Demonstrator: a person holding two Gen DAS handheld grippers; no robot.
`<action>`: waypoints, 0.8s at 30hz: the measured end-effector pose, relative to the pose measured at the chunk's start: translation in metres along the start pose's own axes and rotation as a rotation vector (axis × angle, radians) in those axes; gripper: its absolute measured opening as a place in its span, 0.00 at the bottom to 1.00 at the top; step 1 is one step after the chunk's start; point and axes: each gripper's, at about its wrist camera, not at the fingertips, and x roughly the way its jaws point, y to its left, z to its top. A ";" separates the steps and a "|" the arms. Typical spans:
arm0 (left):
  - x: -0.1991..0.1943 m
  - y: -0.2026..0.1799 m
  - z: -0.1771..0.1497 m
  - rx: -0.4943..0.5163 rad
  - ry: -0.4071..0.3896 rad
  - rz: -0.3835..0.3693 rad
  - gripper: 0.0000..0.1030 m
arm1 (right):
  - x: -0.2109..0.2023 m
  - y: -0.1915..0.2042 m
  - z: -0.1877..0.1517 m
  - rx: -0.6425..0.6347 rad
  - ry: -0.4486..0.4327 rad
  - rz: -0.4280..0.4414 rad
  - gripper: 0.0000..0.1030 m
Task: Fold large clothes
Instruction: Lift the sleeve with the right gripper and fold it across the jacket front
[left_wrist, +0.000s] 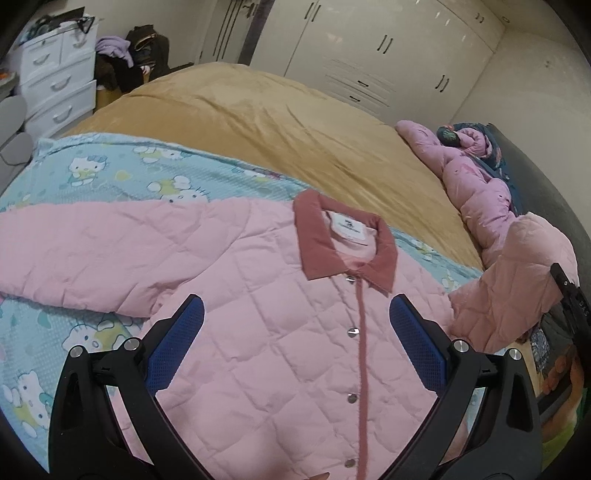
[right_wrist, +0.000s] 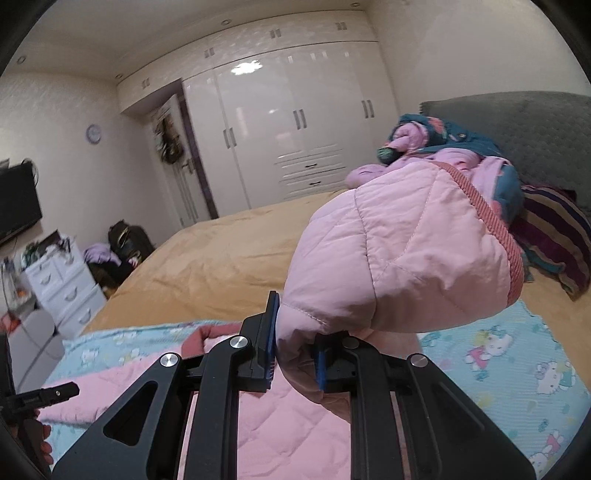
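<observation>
A pink quilted jacket (left_wrist: 280, 332) with a dark pink collar (left_wrist: 343, 240) lies face up, buttoned, on a blue cartoon-print sheet (left_wrist: 110, 173). Its one sleeve (left_wrist: 92, 251) stretches out flat to the left. My left gripper (left_wrist: 295, 332) is open and hovers over the jacket's chest, holding nothing. My right gripper (right_wrist: 295, 354) is shut on the other sleeve (right_wrist: 399, 251) and holds it lifted above the sheet; the ribbed cuff (right_wrist: 495, 236) points up and right. The lifted sleeve also shows in the left wrist view (left_wrist: 513, 284).
The mustard bed cover (left_wrist: 277, 122) spreads beyond the sheet. A pile of pink and dark floral bedding (left_wrist: 476, 173) lies by the grey headboard (right_wrist: 535, 129). White drawers (left_wrist: 55, 85) and a clothes heap (left_wrist: 129, 55) stand left of the bed; wardrobes (right_wrist: 295, 122) behind.
</observation>
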 end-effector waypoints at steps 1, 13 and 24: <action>0.002 0.005 0.000 -0.012 0.001 -0.002 0.92 | 0.005 0.007 -0.004 -0.008 0.007 0.006 0.15; 0.032 0.032 -0.018 -0.080 -0.004 -0.055 0.92 | 0.081 0.092 -0.091 -0.085 0.195 0.129 0.15; 0.077 0.052 -0.027 -0.110 0.045 -0.023 0.92 | 0.121 0.101 -0.175 0.029 0.385 0.195 0.30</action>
